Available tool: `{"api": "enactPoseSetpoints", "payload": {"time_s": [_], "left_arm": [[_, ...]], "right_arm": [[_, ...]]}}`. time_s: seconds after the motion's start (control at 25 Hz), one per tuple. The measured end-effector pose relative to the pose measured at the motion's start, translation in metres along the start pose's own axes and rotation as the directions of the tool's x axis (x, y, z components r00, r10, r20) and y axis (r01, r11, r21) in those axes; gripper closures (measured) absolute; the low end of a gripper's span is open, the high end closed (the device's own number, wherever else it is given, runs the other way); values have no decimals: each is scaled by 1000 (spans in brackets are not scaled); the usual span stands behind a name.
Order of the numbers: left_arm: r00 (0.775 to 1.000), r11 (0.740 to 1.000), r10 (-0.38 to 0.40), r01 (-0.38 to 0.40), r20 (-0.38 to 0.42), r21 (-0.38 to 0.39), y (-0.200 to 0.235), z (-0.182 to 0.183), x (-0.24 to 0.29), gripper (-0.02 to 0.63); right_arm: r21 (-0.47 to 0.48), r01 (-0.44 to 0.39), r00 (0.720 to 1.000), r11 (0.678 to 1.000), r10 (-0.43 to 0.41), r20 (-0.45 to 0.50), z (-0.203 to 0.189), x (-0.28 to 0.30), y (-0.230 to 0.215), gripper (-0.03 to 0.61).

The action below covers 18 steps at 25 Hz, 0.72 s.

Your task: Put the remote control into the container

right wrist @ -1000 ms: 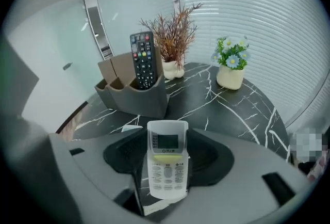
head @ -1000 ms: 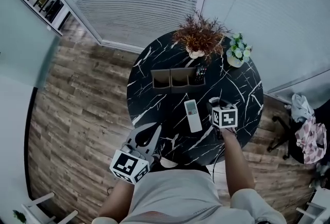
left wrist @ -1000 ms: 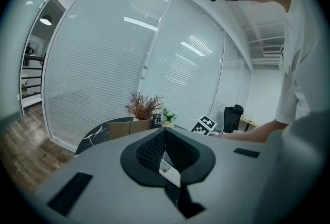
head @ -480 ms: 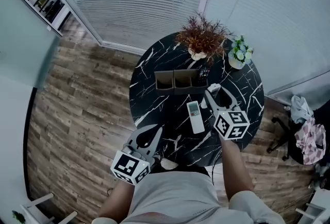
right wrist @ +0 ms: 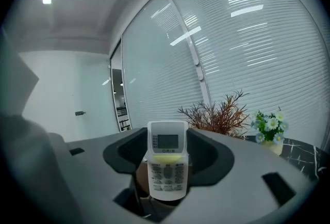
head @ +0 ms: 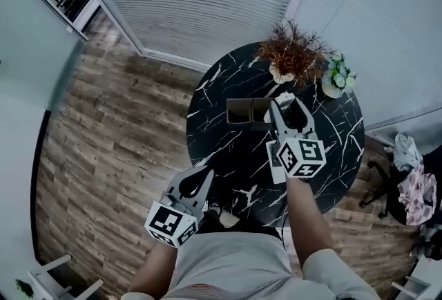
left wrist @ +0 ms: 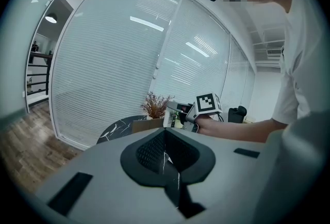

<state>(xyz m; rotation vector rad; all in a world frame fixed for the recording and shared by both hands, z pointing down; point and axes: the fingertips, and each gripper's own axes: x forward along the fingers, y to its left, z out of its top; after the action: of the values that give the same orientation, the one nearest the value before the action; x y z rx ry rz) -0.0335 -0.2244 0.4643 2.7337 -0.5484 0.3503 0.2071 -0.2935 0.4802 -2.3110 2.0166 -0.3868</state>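
The remote control stands upright between the jaws of the right gripper – clamped at its button end, screen end up, lifted off the black marble table near the right end of the container. A second white remote lies on the table. The left gripper hangs at the table's near edge – jaws together, empty.

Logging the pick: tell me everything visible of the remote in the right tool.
The remote looks like white plastic, a rounded bar. A small grey display sits near its top, a pale yellow button under it, then rows of small buttons. It stands roughly upright in the air, display end up, its sides clamped between the jaws of the right tool; nothing else touches it.
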Motion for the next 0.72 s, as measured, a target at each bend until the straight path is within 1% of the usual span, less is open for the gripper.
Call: {"api": "enactPoseSetpoints", "payload": {"time_s": [0.16, 0.4, 0.52, 0.72], "left_arm": [[1000, 1000, 1, -1, -13, -13, 22, -3, -4, 606], [1000, 1000, 5, -6, -24, -25, 47, -5, -4, 606], [1000, 1000, 5, -5, -29, -30, 54, -7, -4, 606], [999, 999, 1, -2, -35, -40, 58, -8, -2, 606]], "right_arm": [[-28, 43, 999, 999, -43, -2, -20, 19, 3, 334], [-105, 108, 993, 989, -113, -35, -54, 37, 0, 334], [-116, 127, 991, 985, -132, -36, -63, 36, 0, 334], [-109, 146, 985, 983, -154, -76, -84, 30, -1, 334]]}}
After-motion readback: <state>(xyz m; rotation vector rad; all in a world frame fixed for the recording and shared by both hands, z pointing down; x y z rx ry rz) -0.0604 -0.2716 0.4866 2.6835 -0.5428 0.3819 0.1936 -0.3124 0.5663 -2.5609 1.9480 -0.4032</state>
